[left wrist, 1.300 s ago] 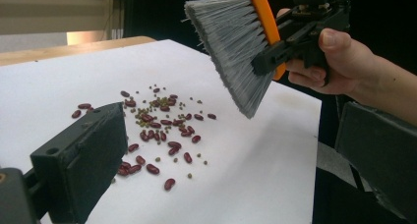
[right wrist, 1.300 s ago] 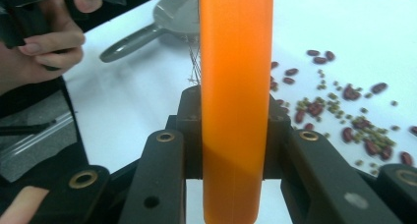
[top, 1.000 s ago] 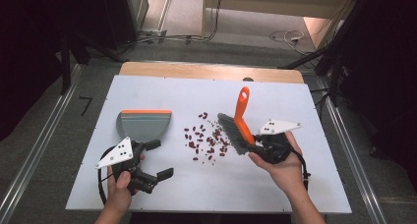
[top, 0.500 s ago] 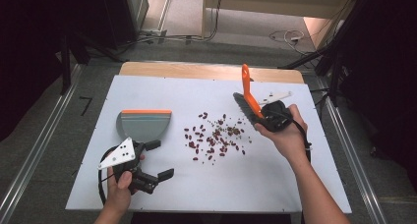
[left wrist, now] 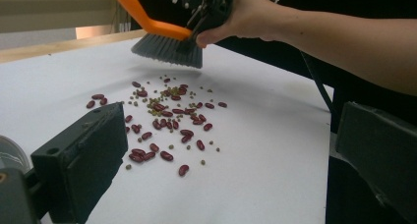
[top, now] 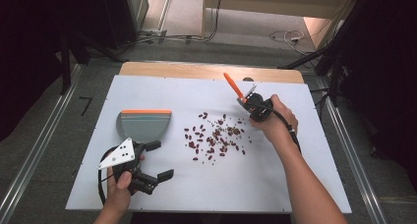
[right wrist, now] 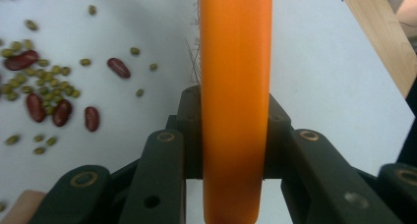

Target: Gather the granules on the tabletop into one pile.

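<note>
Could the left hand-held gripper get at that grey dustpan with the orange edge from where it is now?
Probably yes. The left hand-held gripper stands open just in front of the dustpan, with bare table around it; the beans lie off to the side, out of the way.

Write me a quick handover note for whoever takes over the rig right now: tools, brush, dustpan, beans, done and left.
Right tool: shut on the orange brush, bristles lifted above the far-right edge of the beans.
Left tool: open, holding nothing, just in front of the dustpan.
Dustpan lies flat on the white table, left of the pile, with no beans seen in it.
Done: brush picked up.
Left: likely grip the dustpan and sweep the scattered red and green beans into it.
</note>
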A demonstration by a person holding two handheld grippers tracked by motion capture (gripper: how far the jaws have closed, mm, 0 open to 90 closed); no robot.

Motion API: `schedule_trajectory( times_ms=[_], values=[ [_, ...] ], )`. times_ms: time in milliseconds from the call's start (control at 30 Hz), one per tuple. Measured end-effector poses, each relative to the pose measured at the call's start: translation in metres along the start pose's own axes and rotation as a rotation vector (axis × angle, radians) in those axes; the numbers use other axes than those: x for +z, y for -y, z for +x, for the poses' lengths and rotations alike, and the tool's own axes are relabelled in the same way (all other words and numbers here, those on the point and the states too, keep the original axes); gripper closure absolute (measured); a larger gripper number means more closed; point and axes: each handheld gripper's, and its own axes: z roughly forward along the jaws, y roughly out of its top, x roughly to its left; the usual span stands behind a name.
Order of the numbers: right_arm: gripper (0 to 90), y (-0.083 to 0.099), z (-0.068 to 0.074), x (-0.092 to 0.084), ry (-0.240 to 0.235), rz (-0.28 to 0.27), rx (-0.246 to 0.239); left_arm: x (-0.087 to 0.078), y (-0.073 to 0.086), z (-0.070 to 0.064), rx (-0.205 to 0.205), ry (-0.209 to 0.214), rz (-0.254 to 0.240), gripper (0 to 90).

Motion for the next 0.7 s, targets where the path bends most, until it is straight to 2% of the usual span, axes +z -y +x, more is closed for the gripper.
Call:
schedule_trajectory(
  times_ms=[67,133,233,333,400,567,667,700],
  values=[
    [68.5,-0.004,0.005,0.006,0.03,0.034,-0.015,0.0,0.0,0.0,-0.001,0.001,-0.002,0.5],
    [68.5,-0.007,0.01,0.011,0.041,0.061,-0.03,0.0,0.0,0.0,-0.001,0.001,0.002,0.5],
    [68.6,-0.013,0.017,0.014,0.032,0.069,-0.036,0.001,0.0,0.0,0.002,-0.001,0.005,0.7],
    [68.7,-0.019,0.025,0.014,-0.002,0.082,-0.044,0.001,0.0,0.0,0.001,-0.002,0.005,0.8],
    [68.6,-0.021,0.03,0.014,-0.033,0.081,-0.028,0.001,0.0,0.0,0.001,0.0,0.005,0.8],
    [68.4,-0.02,0.041,0.012,-0.027,0.084,-0.057,0.003,0.001,-0.001,0.002,0.001,0.008,0.8],
    [68.4,-0.02,0.046,0.008,-0.056,0.069,-0.052,0.004,0.001,-0.001,0.003,0.004,0.012,0.8],
    [68.3,-0.02,0.048,0.007,-0.063,0.064,-0.063,0.004,0.001,-0.001,0.004,0.005,0.012,0.8]
  ],
)
